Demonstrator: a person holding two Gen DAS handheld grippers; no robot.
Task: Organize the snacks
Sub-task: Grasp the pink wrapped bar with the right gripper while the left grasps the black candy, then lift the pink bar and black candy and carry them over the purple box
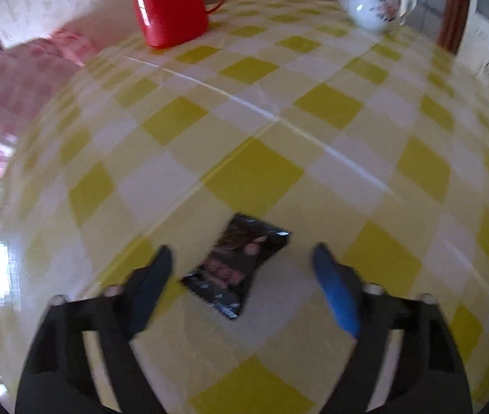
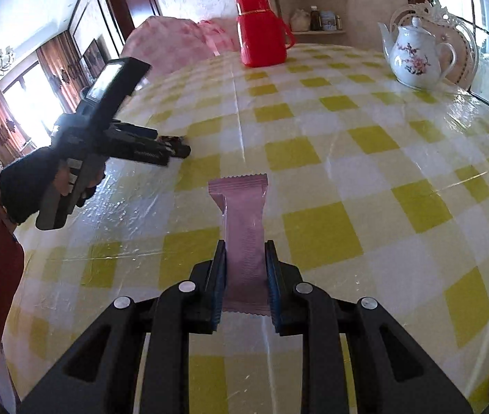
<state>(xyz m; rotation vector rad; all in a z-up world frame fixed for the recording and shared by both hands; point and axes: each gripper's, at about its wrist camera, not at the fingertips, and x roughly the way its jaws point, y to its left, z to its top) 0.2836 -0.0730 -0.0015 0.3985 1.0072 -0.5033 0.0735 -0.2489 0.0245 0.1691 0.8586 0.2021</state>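
The right claw (image 2: 246, 269) gripped a pink crimped wrapper (image 2: 242, 227); the open left claw (image 1: 242, 269) straddled a black foil packet (image 1: 235, 265), which could slide on the glossy checked counter (image 1: 330, 103).

Open checked tablecloth (image 2: 365, 172) mid-table, red jug (image 2: 261, 34), teapot (image 2: 415, 58) seemingly along far edge

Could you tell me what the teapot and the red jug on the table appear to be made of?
Teapot: likely glazed porcelain; glossy white surface with painted pink flowers and sharp highlights.
Red jug: probably moulded plastic; uniform bright colour, soft sheen, thick handle.
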